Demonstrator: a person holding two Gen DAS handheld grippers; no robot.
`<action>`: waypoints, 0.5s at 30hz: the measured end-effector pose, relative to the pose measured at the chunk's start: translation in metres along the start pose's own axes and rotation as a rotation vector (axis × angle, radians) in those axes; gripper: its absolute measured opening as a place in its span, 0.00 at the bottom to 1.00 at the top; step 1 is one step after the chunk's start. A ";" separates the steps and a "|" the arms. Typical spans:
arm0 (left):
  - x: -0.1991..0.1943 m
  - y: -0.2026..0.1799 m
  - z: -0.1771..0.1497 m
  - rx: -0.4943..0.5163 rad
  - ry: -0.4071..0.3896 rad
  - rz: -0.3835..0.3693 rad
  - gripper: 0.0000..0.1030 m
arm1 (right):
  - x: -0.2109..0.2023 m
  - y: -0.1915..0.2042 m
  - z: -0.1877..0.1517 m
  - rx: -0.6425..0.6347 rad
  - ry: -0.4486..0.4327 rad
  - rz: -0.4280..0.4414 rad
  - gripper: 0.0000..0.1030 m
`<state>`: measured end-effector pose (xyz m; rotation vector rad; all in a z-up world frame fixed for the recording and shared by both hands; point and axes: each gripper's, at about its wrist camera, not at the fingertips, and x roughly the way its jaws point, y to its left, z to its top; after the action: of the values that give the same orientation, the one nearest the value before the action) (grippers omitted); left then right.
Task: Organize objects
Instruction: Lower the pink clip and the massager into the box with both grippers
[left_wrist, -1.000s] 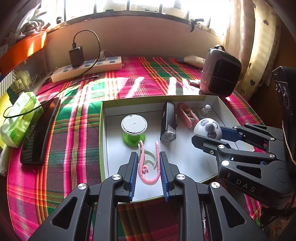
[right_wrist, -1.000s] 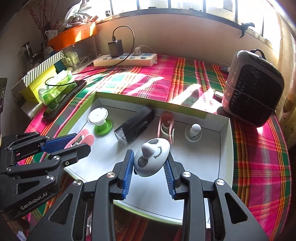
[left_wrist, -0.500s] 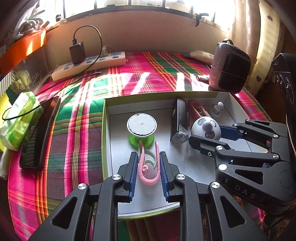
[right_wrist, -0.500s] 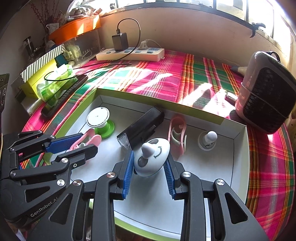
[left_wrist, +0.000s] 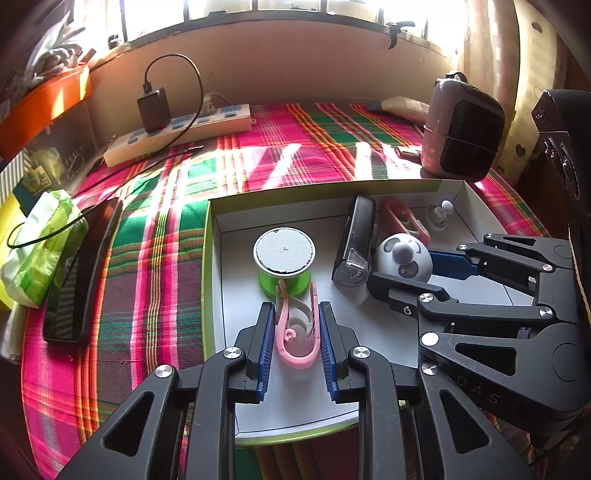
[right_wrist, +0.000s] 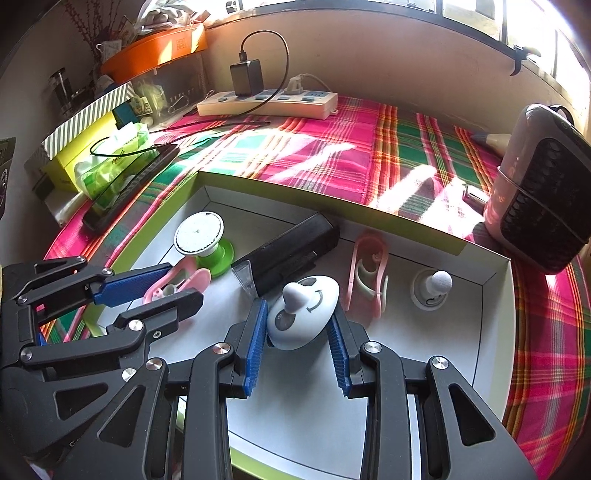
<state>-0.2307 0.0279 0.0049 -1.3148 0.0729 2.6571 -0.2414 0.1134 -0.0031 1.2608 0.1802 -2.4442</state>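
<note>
Box's near rim (right_wrist: 258, 467) behind gripper bodies, pink clip (right_wrist: 177, 282) half hidden (left pad), heater (right_wrist: 546, 206) cropped

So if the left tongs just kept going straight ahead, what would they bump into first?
Probably the green spool: it stands just beyond the pink clip held in the left tongs, though the gap is hard to judge.

Strong daylight pours in from the window (left_wrist: 280, 7) straight ahead of both grippers, and the glass is blown out to plain white. Sun stripes fall across the plaid cloth (right_wrist: 332, 155) beyond the tray (left_wrist: 321, 192), whose far wall throws a soft shadow inward. To the left of the left gripper (left_wrist: 297, 334) the corner sits dim. Both views bow hard at the rims, with dark vignetted corners. The middle is sharp; the near black finger arms look slightly soft.
</note>
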 end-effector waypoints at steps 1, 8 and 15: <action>0.002 -0.002 0.002 0.001 0.000 0.001 0.21 | 0.000 0.000 0.000 -0.001 0.000 0.000 0.33; 0.005 -0.010 0.007 0.001 0.000 0.002 0.21 | 0.000 -0.001 -0.001 -0.002 -0.005 0.002 0.33; 0.003 -0.002 0.001 0.007 0.002 0.008 0.21 | 0.000 0.000 0.000 -0.012 -0.004 -0.009 0.36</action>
<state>-0.2329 0.0302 0.0037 -1.3179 0.0877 2.6604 -0.2410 0.1130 -0.0035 1.2522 0.2002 -2.4498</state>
